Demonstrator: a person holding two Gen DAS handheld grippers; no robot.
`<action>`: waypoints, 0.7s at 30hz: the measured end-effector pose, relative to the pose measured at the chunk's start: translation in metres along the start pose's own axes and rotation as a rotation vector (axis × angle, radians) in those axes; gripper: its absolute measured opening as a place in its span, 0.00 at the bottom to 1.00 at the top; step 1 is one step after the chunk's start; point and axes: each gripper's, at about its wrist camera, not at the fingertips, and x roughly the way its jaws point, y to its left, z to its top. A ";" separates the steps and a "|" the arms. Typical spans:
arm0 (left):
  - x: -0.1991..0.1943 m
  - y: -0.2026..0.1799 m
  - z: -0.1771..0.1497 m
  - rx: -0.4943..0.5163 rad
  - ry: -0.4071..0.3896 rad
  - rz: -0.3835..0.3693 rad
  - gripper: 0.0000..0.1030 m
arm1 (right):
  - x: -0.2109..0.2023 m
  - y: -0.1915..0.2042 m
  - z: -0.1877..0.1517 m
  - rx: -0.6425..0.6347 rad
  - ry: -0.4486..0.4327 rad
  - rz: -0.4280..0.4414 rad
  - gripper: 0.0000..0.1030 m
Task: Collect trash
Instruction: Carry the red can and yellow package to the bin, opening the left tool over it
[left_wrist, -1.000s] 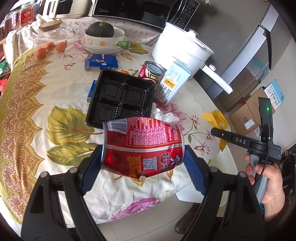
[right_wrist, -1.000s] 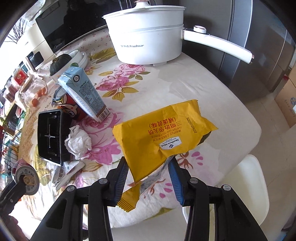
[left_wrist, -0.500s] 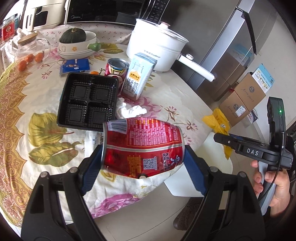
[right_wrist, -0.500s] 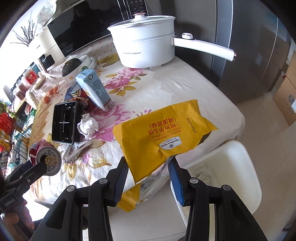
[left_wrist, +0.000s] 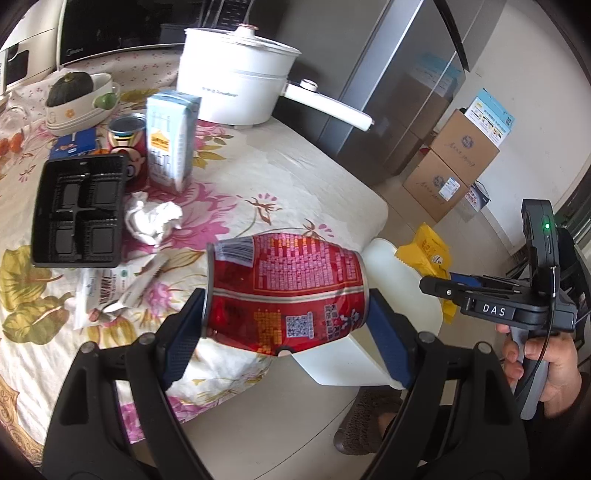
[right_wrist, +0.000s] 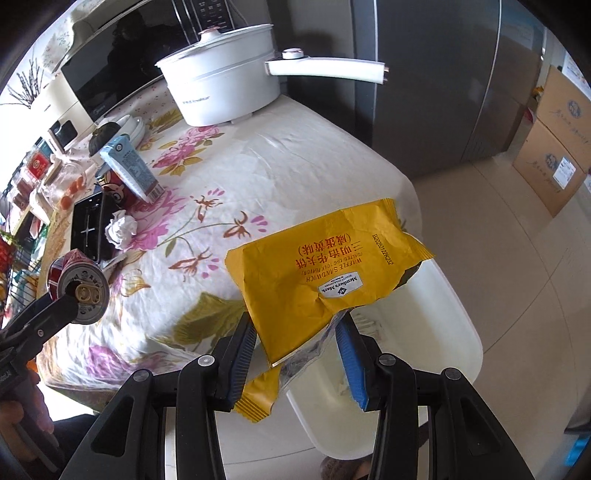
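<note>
Trash in both grippers: dented red can (left_wrist: 286, 291) lying sideways, clamped end to end between blue fingers (left_wrist: 181, 334) of left gripper (left_wrist: 286, 328); yellow snack wrapper (right_wrist: 321, 273) pinched at its lower end by fingers (right_wrist: 351, 363) of right gripper (right_wrist: 295, 354), torn flap hanging below. Both held in air past edge of surface (left_wrist: 258, 177), over white bin (right_wrist: 436, 332) just beside it on floor. Can at near edge of bin, wrapper above its opening. Back on surface, away from bin: crumpled tissue (left_wrist: 151, 219), black plastic tray (left_wrist: 79, 210), blue carton (left_wrist: 171, 140), second can (left_wrist: 125, 131), flat white wrapper (left_wrist: 107, 288), white pot (left_wrist: 236, 88) at far side.
</note>
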 end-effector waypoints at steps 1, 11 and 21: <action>0.005 -0.006 0.000 0.014 0.004 -0.007 0.82 | 0.000 -0.005 -0.002 0.007 0.003 -0.006 0.44; 0.055 -0.063 -0.012 0.155 0.065 -0.071 0.82 | -0.001 -0.060 -0.023 0.073 0.033 -0.054 0.44; 0.100 -0.096 -0.024 0.223 0.108 -0.098 0.82 | 0.002 -0.100 -0.038 0.117 0.059 -0.081 0.44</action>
